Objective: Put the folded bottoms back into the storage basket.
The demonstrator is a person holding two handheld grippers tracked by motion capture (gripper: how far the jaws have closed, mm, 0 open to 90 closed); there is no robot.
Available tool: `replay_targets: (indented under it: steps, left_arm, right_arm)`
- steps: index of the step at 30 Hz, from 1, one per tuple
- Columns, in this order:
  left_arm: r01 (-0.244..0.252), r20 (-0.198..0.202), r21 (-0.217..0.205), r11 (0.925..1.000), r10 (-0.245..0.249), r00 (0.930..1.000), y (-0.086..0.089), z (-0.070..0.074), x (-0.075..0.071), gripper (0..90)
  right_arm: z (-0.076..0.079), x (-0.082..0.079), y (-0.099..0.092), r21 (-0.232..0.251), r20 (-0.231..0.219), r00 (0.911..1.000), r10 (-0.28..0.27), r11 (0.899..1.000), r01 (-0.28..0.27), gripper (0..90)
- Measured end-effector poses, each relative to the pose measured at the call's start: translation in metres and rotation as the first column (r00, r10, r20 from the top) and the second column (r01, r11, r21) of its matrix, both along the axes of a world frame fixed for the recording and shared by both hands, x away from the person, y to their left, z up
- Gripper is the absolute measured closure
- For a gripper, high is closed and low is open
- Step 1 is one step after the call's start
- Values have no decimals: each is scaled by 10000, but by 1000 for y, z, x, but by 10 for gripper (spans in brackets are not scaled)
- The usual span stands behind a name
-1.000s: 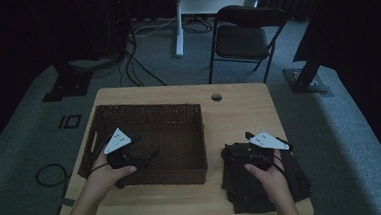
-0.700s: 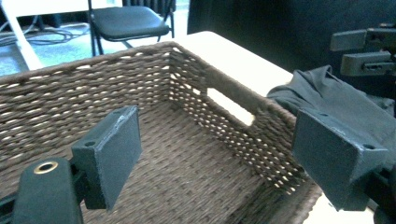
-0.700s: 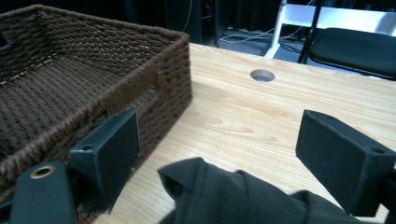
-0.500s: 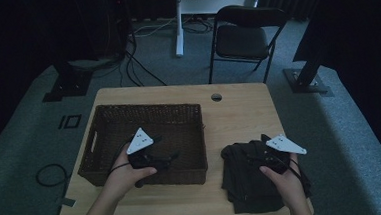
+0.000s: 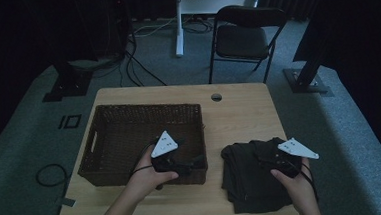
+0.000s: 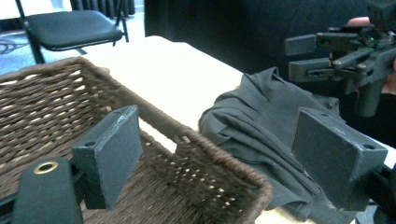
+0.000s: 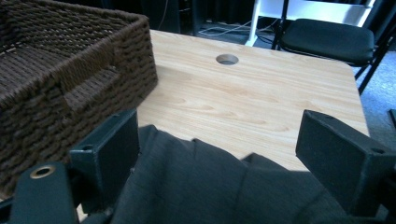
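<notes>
A dark grey garment (image 5: 250, 181) lies crumpled on the wooden table (image 5: 239, 114) at the front right. My right gripper (image 5: 274, 161) hovers over its near right part, jaws wide apart; in the right gripper view the cloth (image 7: 210, 186) spreads low between the open right gripper (image 7: 222, 135). A brown wicker basket (image 5: 130, 136) stands at the left. My left gripper (image 5: 194, 163) sits above its front right corner, pointing right. In the left gripper view the left gripper (image 6: 219, 135) is open over the basket rim (image 6: 219, 158), with the garment (image 6: 266, 121) and the right gripper (image 6: 345, 56) beyond.
A round cable hole (image 5: 216, 97) is in the table's far edge. A black folding chair (image 5: 244, 39) and a white desk leg (image 5: 178, 23) stand behind the table. Cables (image 5: 47, 174) lie on the carpet at the left.
My left gripper has moved right, from the basket's left part to its front right corner. The right gripper has drifted right and nearer to the person over the garment.
</notes>
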State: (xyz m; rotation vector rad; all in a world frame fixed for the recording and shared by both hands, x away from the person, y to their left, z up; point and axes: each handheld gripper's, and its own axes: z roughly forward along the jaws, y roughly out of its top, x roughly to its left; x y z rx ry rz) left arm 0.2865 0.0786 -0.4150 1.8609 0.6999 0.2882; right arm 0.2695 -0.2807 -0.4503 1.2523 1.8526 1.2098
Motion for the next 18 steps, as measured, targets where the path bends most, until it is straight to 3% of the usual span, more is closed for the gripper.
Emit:
replay_targets:
  steps: [15,18]
  left_arm:
    - [449,9,-237,9987,-449,9990,-44,-10,-7,167]
    - [739,26,-331,9967,-739,9973,-62,-13,-12,167]
  right_arm:
    - [-7,-6,-25,-179,20,9995,-316,9993,316,133]
    - [-12,-7,-35,-167,-14,9987,-507,9986,506,133]
